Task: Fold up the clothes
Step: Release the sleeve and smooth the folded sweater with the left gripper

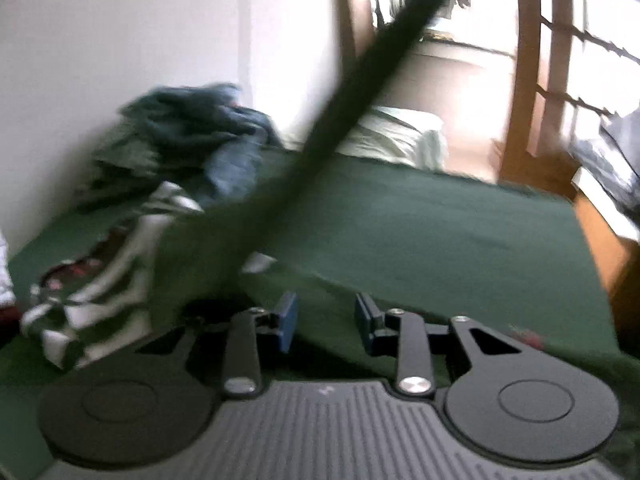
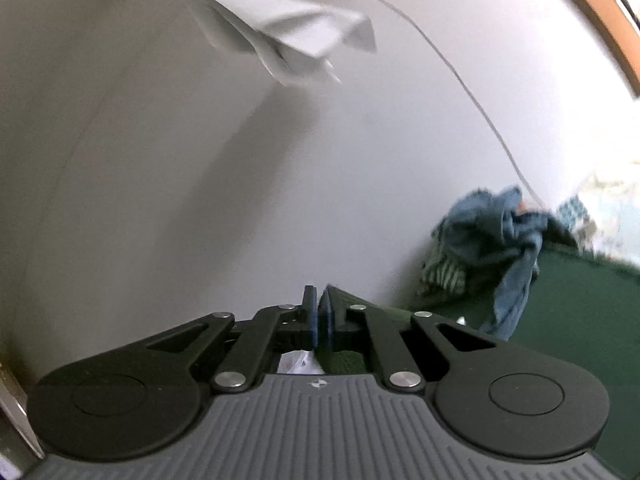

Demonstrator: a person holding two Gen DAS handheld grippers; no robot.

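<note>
Jaws: left gripper [image 1: 326, 322] parted, holding nothing; right gripper [image 2: 319, 322] nearly shut, its grip contents unclear. Clothes: crumpled heap [image 1: 188, 136] on green bed [image 1: 420, 216], far ahead-left of left jaws; striped garment [image 1: 120, 276] loose, near-left. No folded item visible; folding remains.

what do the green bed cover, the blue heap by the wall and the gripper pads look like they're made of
Green bed cover: matte woven cloth, probably cotton; flat, with no sheen. Blue heap: soft, rumpled fabric, perhaps denim or towelling; blur leaves this open. Left gripper pads: blue, dull, likely rubber or foam, on black linkage that looks like plastic or painted metal with bright metal pins.
</note>
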